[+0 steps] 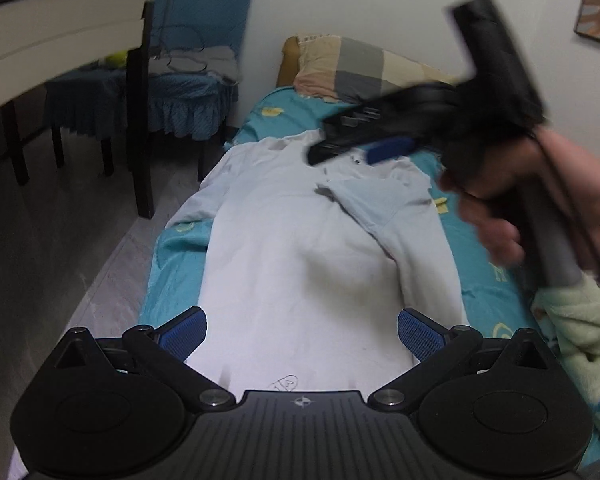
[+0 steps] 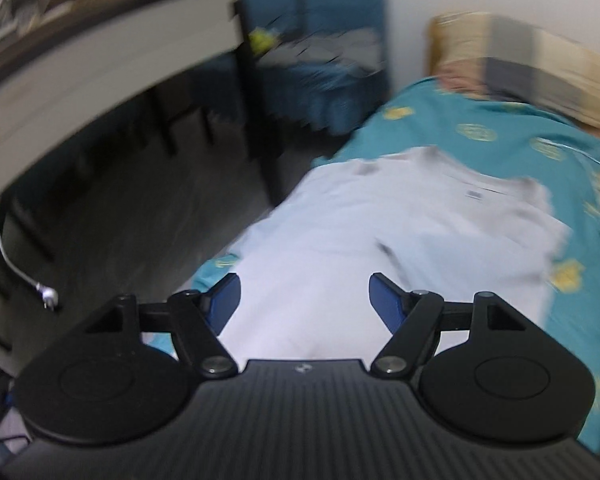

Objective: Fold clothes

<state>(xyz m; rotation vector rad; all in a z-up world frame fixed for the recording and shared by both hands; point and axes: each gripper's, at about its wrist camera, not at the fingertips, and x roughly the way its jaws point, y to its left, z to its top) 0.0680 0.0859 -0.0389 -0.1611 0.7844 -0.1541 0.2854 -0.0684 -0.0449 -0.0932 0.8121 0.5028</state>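
Through the left wrist camera, I am seeing my left gripper [image 1: 302, 334] hanging with its blue pads spread wide, holding nothing, above the lower hem of the white shirt [image 1: 300, 248] that is lying flat along the teal bedsheet [image 1: 172, 252]. My right gripper [image 1: 364, 144] is showing blurred over the collar; I cannot tell its opening there. Through the right wrist camera, the right gripper [image 2: 304, 300] is gaping wide and empty above the white shirt [image 2: 400, 220].

A teal bed [image 1: 496, 280] carries a white shirt [image 1: 300, 256], a checked pillow [image 1: 364, 68], perhaps a blanket [image 1: 580, 340].
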